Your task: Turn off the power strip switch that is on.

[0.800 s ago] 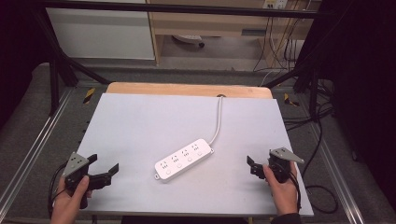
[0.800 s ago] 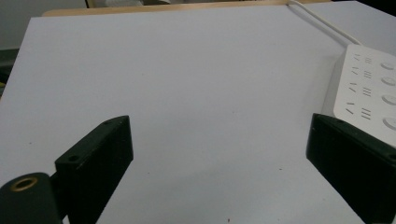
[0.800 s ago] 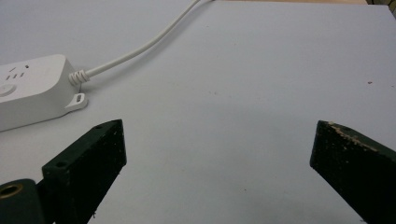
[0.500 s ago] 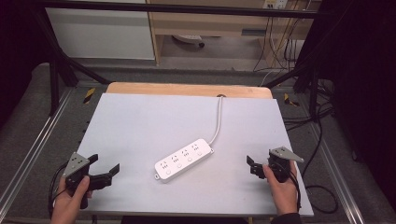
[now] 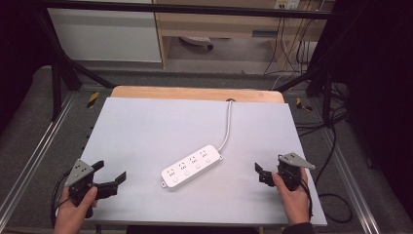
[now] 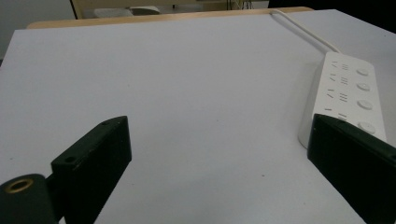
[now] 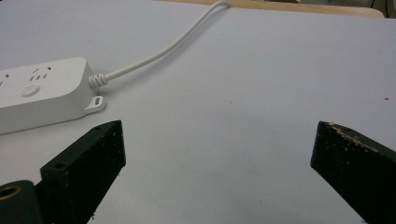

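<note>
The white power strip (image 5: 192,166) lies slantwise near the middle of the grey table mat (image 5: 160,126), its sockets and round buttons facing up, its white cable (image 5: 227,124) running away to the far wooden edge of the table (image 5: 195,93); nothing touches it. Compared with the earlier high-view pictures, nothing has changed to speak of: the strip rests where it did, and both hands sit in the same spots at the near edge; so, as I judge it, the work on the strip has not yet begun and this is a pause before the first reach.

The left gripper (image 5: 111,176) is held low at the near left corner, its jaws standing wide apart with nothing between them; in the left gripper view the strip's near end (image 6: 343,100) lies ahead and off to the right, partly behind the right jaw, well apart from it. The right gripper (image 5: 261,173) (its grey plate on top) waits near the mat's right edge, jaws likewise spread and empty; in the right gripper view the strip's cable end (image 7: 44,95) sits ahead to the left, beyond the left jaw, near but not touching.
</note>
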Demonstrator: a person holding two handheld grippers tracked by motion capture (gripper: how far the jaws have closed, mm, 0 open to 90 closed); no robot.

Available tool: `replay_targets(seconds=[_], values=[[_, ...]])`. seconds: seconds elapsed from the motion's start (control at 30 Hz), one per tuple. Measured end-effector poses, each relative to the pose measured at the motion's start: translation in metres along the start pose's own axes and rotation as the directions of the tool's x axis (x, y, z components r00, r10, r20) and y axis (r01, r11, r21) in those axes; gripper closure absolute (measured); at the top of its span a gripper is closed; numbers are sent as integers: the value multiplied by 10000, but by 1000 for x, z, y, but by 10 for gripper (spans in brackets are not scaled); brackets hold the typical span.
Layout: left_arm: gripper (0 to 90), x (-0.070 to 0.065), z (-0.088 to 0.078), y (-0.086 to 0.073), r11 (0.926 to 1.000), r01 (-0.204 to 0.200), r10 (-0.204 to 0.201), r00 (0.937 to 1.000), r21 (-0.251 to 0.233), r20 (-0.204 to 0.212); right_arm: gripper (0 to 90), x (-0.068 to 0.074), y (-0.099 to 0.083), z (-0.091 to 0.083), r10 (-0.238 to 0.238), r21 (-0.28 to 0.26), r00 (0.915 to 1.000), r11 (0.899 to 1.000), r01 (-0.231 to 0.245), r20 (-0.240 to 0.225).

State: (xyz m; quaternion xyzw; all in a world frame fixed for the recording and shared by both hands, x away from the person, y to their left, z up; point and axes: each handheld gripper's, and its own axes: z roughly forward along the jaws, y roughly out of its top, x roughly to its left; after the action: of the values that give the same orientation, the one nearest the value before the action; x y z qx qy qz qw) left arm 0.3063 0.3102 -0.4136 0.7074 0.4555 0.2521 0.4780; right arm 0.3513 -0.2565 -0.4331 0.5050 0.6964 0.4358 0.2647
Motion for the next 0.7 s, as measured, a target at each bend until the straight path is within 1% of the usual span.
replay_targets(seconds=[0.07, 0.23, 0.33, 0.43, 0.47, 0.57, 0.7], values=[[60, -1, 0, 0, 10000, 47, -47, 10000, -24, 38, 39, 1, 0, -1, -67, -88, 10000, 9999, 67, -64], [60, -3, -1, 2, 9998, 100, -97, 9998, -160, 170, 39, 2, 1, -1, -54, 1, 9999, 10000, 54, -121], [60, -5, -3, 4, 9990, 194, -181, 9993, -397, 312, 39, 2, 1, -1, -65, 25, 9998, 10000, 66, -162], [59, -8, -5, 6, 9981, 199, -172, 9988, -590, 458, 39, 2, 1, -1, -105, 4, 9997, 9999, 105, -201], [59, -9, -5, 7, 9973, 278, -246, 9985, -673, 479, 39, 3, 1, -1, -110, 3, 9997, 9999, 110, -219], [59, -11, -7, 9, 9965, 223, -179, 9983, -802, 547, 39, 3, 1, 0, -172, 55, 9996, 9998, 173, -232], [59, -11, -8, 10, 9953, 350, -294, 9976, -900, 620, 39, 3, 1, -1, -177, 29, 9996, 9998, 177, -229]])
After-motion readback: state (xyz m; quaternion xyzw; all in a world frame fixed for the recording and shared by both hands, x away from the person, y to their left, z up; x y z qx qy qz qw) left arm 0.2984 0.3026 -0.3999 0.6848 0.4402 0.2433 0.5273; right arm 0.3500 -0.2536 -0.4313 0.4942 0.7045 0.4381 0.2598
